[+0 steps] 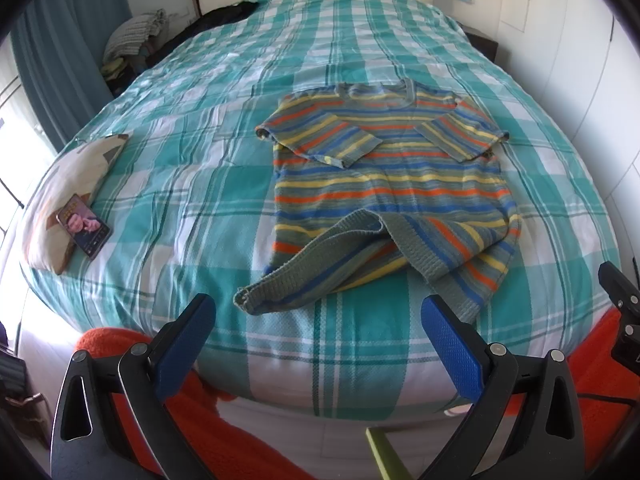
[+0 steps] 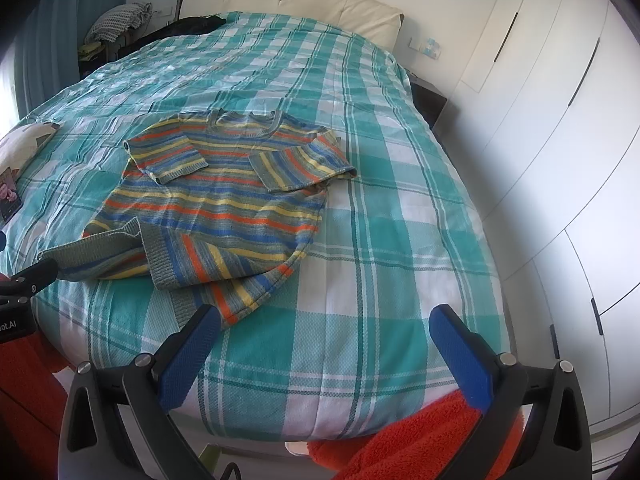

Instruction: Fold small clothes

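Observation:
A small striped sweater, in blue, yellow, orange and grey, lies on the checked bed. Both sleeves are folded in over the chest. Its grey ribbed hem is rumpled and partly turned up near the bed's front edge. My left gripper is open and empty, just in front of the hem. In the right wrist view the sweater lies to the left. My right gripper is open and empty, with its left finger just short of the sweater's lower corner.
The teal and white checked bedspread covers the bed. A pillow with a phone on it sits at the left edge. An orange rug lies on the floor. White wardrobe doors stand on the right.

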A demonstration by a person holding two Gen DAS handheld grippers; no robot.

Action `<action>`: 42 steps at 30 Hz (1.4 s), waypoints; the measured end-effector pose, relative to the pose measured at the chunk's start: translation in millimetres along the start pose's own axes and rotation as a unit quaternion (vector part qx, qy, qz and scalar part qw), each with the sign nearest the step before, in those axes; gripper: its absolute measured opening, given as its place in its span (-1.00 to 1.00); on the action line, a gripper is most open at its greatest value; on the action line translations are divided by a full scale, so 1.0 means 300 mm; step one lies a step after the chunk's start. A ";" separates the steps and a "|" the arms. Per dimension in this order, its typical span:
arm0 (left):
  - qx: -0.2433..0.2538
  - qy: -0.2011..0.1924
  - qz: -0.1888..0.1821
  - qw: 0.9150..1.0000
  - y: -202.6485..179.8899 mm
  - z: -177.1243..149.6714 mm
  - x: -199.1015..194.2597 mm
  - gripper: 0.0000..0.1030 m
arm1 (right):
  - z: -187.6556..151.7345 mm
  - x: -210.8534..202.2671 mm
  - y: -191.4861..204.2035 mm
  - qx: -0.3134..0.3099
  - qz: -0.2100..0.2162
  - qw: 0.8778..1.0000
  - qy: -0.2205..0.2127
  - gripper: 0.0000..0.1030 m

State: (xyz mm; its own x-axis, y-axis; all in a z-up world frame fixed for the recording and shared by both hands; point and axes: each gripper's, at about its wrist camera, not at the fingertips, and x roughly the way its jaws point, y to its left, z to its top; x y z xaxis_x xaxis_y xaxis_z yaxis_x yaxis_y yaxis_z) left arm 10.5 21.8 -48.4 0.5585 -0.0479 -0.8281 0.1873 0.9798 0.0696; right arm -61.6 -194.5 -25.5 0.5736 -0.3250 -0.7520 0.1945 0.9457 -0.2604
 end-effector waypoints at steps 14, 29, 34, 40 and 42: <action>-0.050 0.036 -0.108 0.992 0.298 -0.007 0.217 0.99 | -0.128 0.276 -0.166 0.144 0.220 0.962 0.077 0.99; 0.073 0.022 -0.156 0.985 0.228 -0.033 0.292 -0.95 | -0.163 0.556 0.018 0.224 0.481 0.829 0.178 -0.90; 0.141 0.020 -0.170 0.975 0.245 -0.070 0.180 -0.89 | -0.173 0.400 -0.282 0.162 0.398 0.884 0.185 -0.90; 0.093 0.048 -0.145 0.984 0.309 -0.092 0.205 0.66 | -0.225 0.501 -0.347 0.143 0.330 0.907 0.220 -0.74; 0.032 0.060 -0.162 0.984 0.368 -0.083 0.224 0.68 | -0.235 0.548 -0.350 0.142 0.311 0.910 0.234 -0.40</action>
State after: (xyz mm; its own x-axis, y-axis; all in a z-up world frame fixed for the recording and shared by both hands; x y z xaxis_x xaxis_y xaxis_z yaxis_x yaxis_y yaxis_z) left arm 48.6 131.6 -110.4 0.3626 -0.3287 -0.8721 0.3927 0.9025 -0.1769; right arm -43.9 -347.5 -164.5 0.2544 0.3700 -0.8935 0.1838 0.8886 0.4203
